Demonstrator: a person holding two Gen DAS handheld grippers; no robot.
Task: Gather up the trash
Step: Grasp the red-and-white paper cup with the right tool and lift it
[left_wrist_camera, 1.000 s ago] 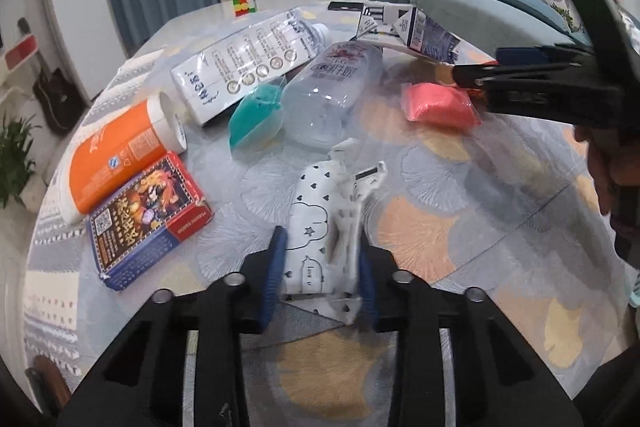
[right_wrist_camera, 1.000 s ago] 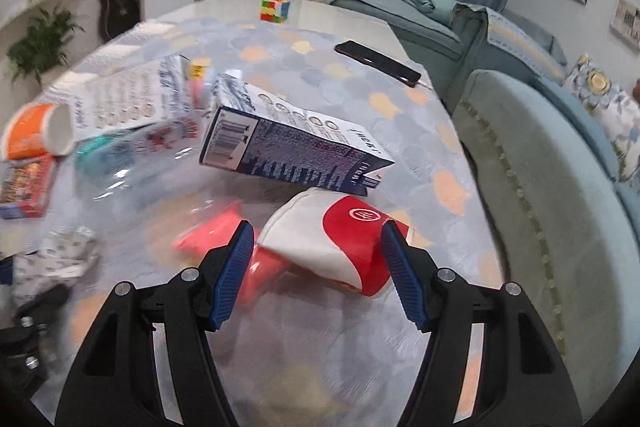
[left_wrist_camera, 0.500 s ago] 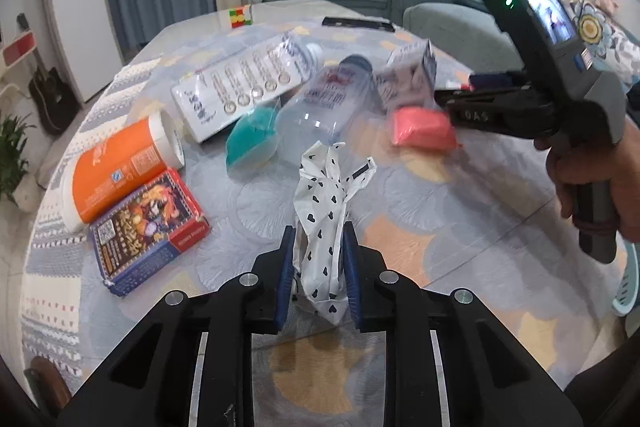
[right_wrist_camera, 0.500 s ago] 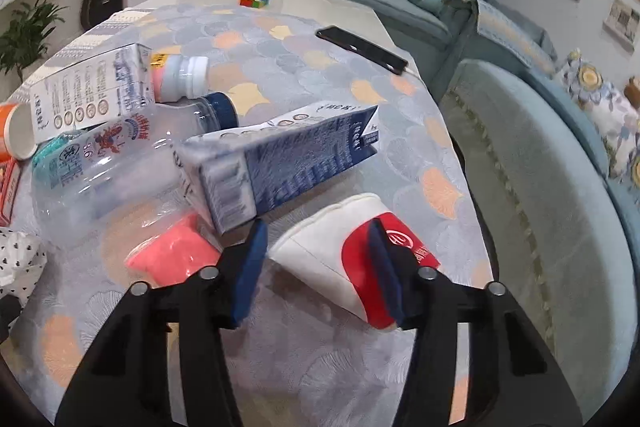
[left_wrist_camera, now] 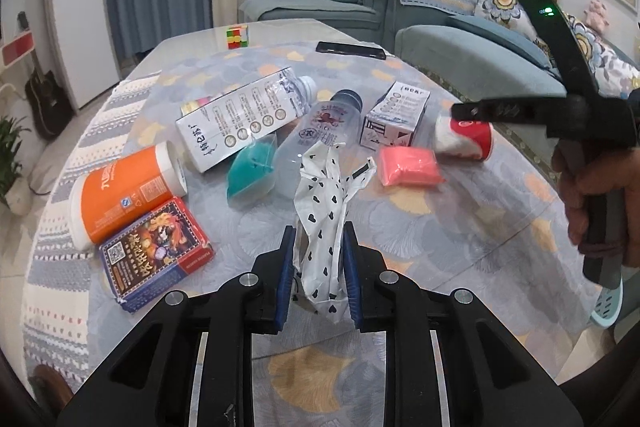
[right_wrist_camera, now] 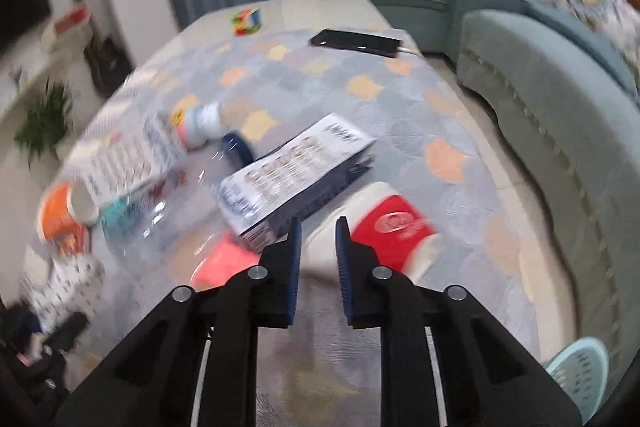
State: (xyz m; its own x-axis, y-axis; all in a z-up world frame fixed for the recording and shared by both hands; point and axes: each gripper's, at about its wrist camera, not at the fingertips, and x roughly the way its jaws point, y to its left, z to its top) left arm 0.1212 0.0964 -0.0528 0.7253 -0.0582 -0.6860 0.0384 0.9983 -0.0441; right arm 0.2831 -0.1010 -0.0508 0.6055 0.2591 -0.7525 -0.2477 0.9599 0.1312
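Glossy plastic tablecloth (left_wrist_camera: 460, 227), clear plastic bottle (left_wrist_camera: 316, 143), crinkled plastic wrapper (left_wrist_camera: 324, 223)

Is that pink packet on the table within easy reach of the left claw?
Probably not yet: the left claw is shut on the heart-print wrapper, so it is occupied. Otherwise the tabletop toward the pink packet looks clear.

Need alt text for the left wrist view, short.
The left gripper pinches a crumpled white wrapper with black hearts above a patterned table strewn with cartons, a clear bottle and an orange tube. At right, a hand holds the right gripper on a red-and-white paper cup.
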